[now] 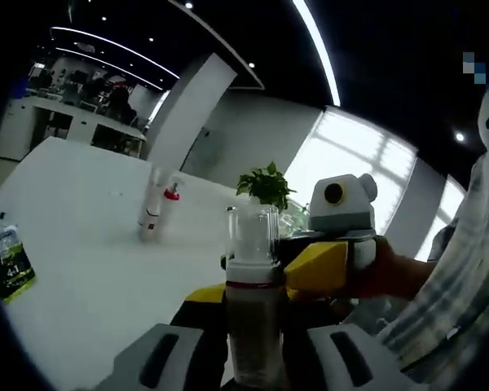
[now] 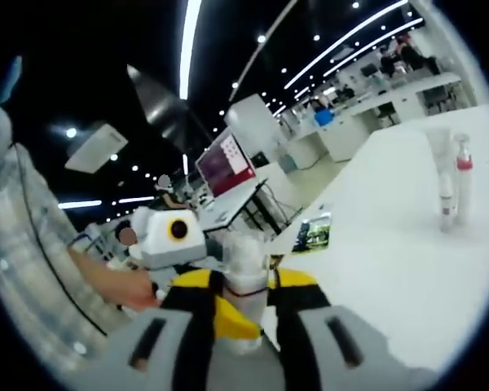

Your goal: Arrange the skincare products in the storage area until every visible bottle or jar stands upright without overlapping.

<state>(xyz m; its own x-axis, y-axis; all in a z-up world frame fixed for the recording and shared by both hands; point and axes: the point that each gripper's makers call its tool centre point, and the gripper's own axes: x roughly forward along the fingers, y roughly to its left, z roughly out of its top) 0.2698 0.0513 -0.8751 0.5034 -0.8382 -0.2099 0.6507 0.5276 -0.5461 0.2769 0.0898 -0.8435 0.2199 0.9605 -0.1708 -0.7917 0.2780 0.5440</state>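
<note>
Clamped between both our left gripper [image 1: 254, 358] and right gripper [image 2: 246, 346] jaws, clear-capped bottle with red band [image 1: 253, 305] needs setting upright beside the two standing white bottles [image 1: 157, 208] on the white tabletop [image 1: 81, 244].

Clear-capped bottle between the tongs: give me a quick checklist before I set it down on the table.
1. Left tongs closed on the clear-capped bottle: ok.
2. Right tongs also around that bottle: looks so; firmness cannot tell.
3. Bottle upright: ok in the left gripper view.
4. Two standing bottles far from it: ok, both upright, close together.
5. Bare white table for placing: ok.
6. Green packet lies flat near the table edge: not a bottle, ok.
</note>
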